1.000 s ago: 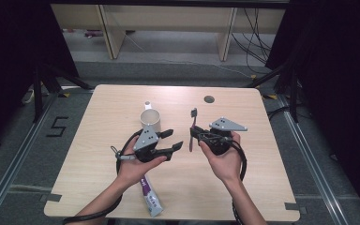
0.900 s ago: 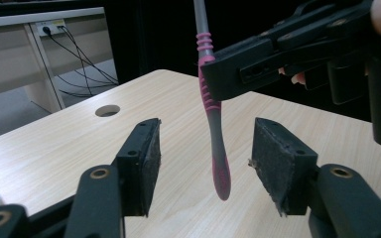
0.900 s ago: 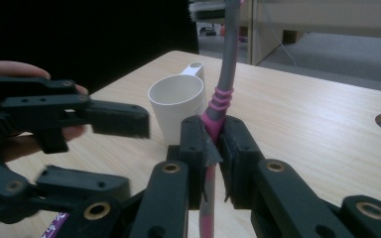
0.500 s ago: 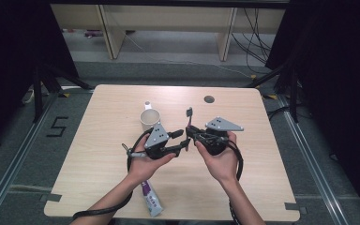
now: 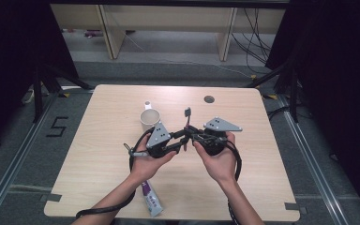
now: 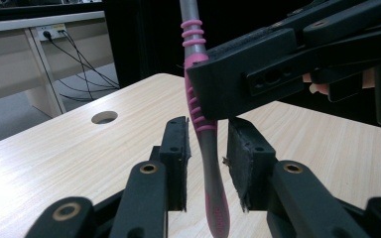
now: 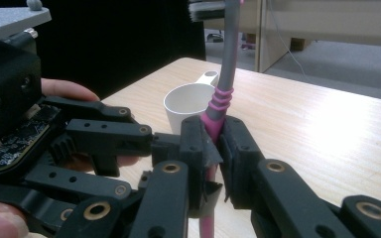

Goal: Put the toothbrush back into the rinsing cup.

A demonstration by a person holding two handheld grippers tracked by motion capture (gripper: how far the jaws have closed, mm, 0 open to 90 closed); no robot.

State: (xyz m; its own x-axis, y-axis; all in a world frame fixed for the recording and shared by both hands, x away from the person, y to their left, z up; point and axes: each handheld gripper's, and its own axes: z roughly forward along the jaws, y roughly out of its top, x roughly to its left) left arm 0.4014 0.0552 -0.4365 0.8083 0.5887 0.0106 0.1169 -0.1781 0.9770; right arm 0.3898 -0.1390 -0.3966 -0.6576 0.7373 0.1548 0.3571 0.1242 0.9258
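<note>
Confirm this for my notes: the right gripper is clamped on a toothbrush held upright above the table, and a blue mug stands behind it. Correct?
Not quite. The mug is white, not blue, as the right gripper view shows. The rest holds: the right gripper is clamped on the toothbrush, held upright above the table.

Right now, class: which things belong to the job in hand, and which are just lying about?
In use:
toothbrush, clamped upright by the right gripper
left gripper, jaws closing around its handle, not yet touching

Lying about:
white cup
toothpaste tube
</note>
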